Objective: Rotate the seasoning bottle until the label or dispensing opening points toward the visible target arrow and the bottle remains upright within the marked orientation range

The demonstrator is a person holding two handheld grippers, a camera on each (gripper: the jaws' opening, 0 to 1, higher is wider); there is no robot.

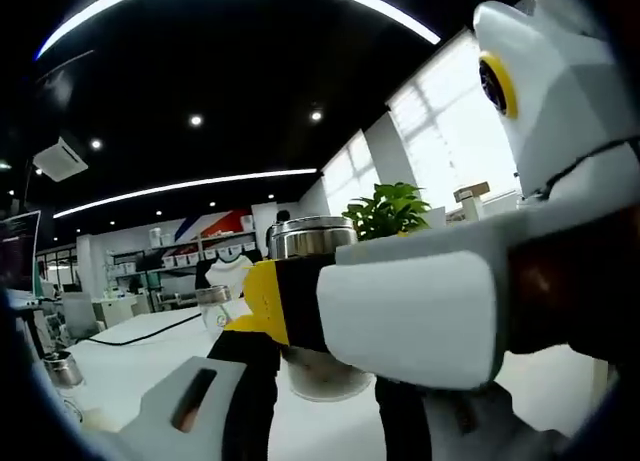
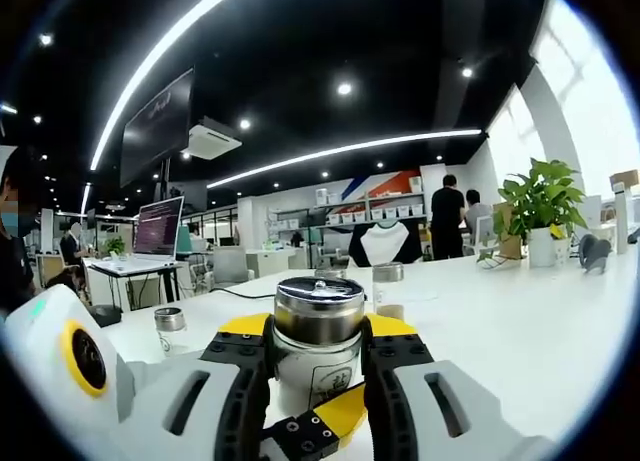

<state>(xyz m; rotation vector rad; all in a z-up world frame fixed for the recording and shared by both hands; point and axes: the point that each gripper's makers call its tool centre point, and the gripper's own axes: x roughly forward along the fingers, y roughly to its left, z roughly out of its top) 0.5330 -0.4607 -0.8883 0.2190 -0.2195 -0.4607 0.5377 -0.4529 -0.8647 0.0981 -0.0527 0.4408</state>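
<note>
The seasoning bottle (image 2: 318, 353), a glass jar with a steel lid and a pale label, stands upright on the white table (image 2: 520, 331). My right gripper (image 2: 318, 366) is shut on it, black and yellow pads pressed to both sides under the lid. In the left gripper view the bottle's lid (image 1: 310, 236) and base (image 1: 322, 379) show behind the right gripper's white body (image 1: 410, 316), which crosses in from the right. My left gripper (image 1: 322, 421) has its jaws close on either side of the base; contact is hidden. The left gripper's white body (image 2: 70, 371) shows at lower left.
Small glass jars (image 2: 169, 324) (image 2: 387, 281) stand on the table beyond the bottle. A potted plant (image 2: 545, 216) is at the far right and a black cable (image 1: 140, 331) crosses the table. People stand at desks and shelves in the background.
</note>
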